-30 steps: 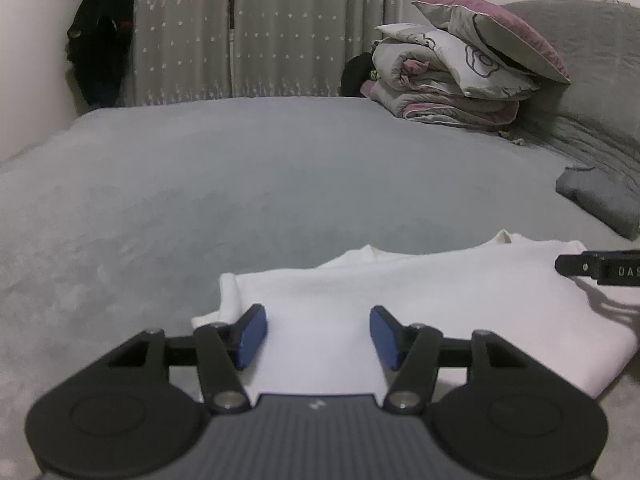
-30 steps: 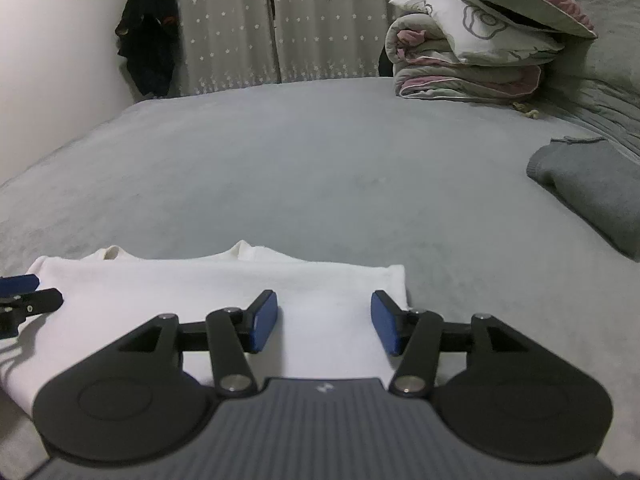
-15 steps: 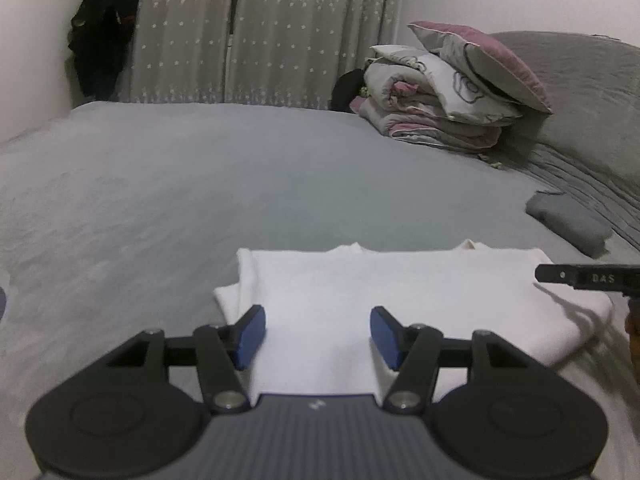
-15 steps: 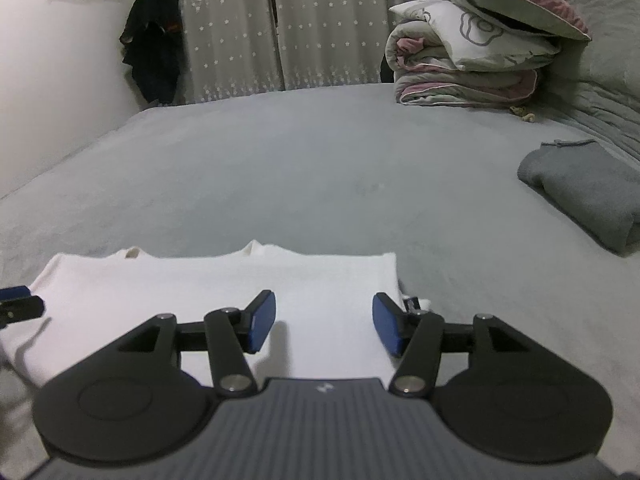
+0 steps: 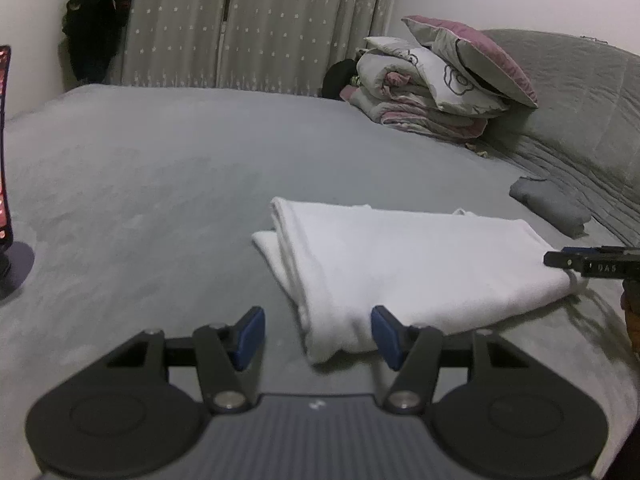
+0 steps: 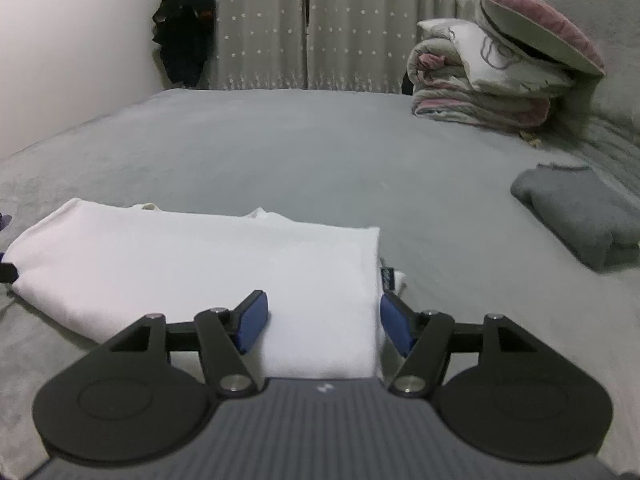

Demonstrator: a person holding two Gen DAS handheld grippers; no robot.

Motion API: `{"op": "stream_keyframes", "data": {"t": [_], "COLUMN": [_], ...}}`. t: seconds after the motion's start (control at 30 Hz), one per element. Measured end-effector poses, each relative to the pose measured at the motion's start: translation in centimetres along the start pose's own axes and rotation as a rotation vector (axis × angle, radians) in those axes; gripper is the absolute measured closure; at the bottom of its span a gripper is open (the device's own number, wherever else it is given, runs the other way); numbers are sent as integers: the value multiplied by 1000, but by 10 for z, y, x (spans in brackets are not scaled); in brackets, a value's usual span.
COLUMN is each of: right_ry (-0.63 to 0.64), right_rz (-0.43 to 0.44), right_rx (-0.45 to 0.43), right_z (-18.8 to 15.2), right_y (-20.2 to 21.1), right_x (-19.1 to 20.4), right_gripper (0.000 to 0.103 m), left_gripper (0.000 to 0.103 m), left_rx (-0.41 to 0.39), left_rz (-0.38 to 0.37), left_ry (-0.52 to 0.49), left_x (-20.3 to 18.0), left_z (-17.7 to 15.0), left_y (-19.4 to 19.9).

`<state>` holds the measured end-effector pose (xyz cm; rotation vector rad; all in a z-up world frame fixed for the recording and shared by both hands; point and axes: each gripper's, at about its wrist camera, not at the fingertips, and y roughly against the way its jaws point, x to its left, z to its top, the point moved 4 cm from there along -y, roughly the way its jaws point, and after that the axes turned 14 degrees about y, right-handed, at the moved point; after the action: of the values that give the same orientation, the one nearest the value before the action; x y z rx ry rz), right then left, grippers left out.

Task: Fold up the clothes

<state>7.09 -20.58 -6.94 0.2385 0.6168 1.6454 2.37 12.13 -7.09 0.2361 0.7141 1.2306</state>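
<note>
A wide bed (image 5: 168, 168) under a plain grey cover fills both views, and behind it hang pale curtains (image 6: 352, 24) dotted with small stars, with a dark garment (image 6: 186, 28) hanging on the white wall to their left. Over at the far right corner sits a stack of folded bedding (image 5: 424, 96) topped by a pink-edged pillow (image 5: 476, 52), next to a grey quilted headboard (image 5: 580, 92). A folded grey garment (image 6: 580, 216) lies on the cover near that headboard, well apart from the main piece. And there is the white garment (image 5: 400, 264), folded into a long band near the front edge of the bed, its long axis running side to side across both views, one short end towards each tool. The left hand-held gripper (image 5: 318, 334) stands released, blue pads apart, with the garment's near left corner lying between them and neither pad pressing on it. The right hand-held gripper (image 6: 324, 322) has its jaws opening, the garment's right end lying between the pads without being pinched. In the left view the tip of the right tool shows at the right edge with white lettering that reads roughly "DAS", too blurred to be sure. A small striped tag (image 6: 388, 278) peeks out at the garment's right end; its writing cannot be read.
</note>
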Motion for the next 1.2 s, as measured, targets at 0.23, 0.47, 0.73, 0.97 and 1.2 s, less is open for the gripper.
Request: {"op": "stream_keyframes", "data": {"t": [0.23,0.47,0.73,0.97,1.2], "right_ry": [-88,-115,-96,-78,-71], "right_rz": [-18,-23,3,21,31], "right_rx": [14,0,-4,11,10], "right_z": [-4,0,6,13,17], "right_y": [3,8,5,1,-2], "right_x": [-17,-18,-8,2,8], "right_gripper": [36,36,36,28,23], "left_gripper": [42,30,11,1,1], "left_rx": [48,118,148,168,181], "left_rz": [19,-102,-90,-114,-126], "left_ry": [39,219,305,338,371], "left_x": [8,18,20,16,16], "left_z": [5,9,15,16,15], "left_y": [3,1,-10,-14,-18]}}
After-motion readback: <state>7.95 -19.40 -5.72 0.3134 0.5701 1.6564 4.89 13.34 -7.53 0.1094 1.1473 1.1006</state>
